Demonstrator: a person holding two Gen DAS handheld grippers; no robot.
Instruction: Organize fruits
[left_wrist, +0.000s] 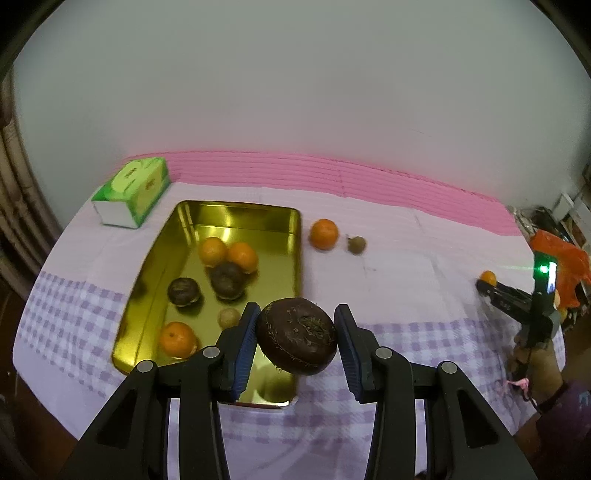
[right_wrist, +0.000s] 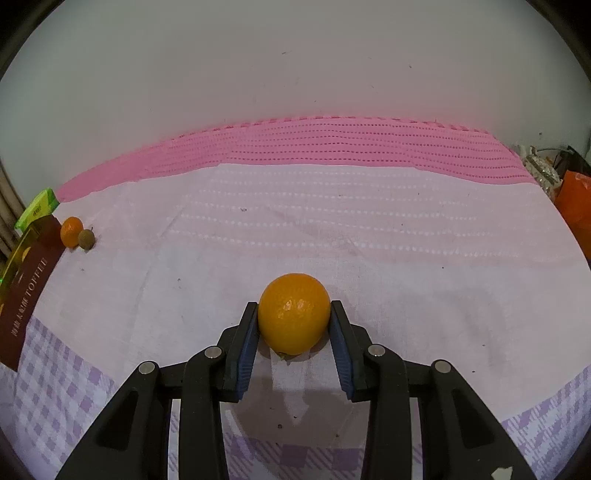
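The gold tray holds three oranges, two dark brown fruits and one small tan fruit; at its 2 o'clock, on the cloth, lie an orange and a small brown fruit. The left gripper pinches a third dark fruit above the tray's near corner. The right gripper clasps another orange on the desk, covered in lilac-and-pink cloth. A green tissue box sits at the tray's 11 o'clock.

Cloth-covered table with a gold tray on it

The table wears a pink, white and lilac-check cloth; the gold tray lies on it. Behind the tray's left corner sits a green tissue box; just right of the tray lie an orange and a small brown fruit.
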